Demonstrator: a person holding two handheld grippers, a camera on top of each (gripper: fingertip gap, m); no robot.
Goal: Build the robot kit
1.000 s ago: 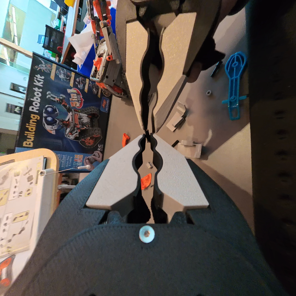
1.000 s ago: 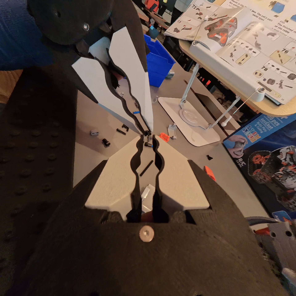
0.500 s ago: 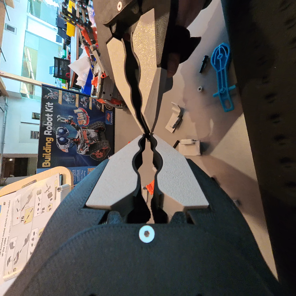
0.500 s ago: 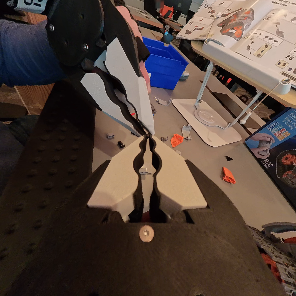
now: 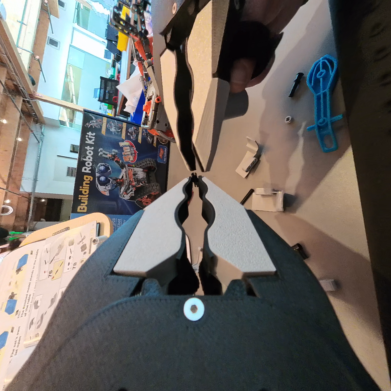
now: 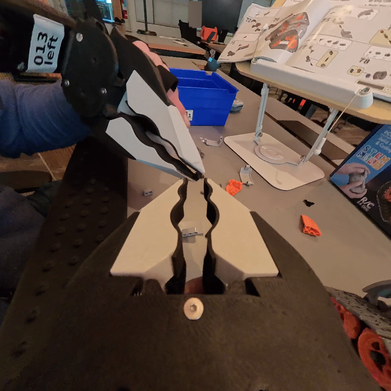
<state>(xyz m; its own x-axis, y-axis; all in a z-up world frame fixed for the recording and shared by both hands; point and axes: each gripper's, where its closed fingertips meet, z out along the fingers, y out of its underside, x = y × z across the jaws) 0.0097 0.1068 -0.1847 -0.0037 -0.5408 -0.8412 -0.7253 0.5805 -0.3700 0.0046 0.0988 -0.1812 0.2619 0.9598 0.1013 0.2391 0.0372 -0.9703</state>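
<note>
The left tool pinches a tiny black piece at its tips. The right tool faces it tip to tip above the grey surface, its fingers slightly apart and empty.

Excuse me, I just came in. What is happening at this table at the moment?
A person holds two grippers tip to tip above a grey table. The left gripper is shut on a small black piece. The right gripper is slightly open, its tips right beside that piece. Loose orange parts and grey parts lie around, with a blue bin, an open instruction booklet on a stand, and a kit box.
</note>
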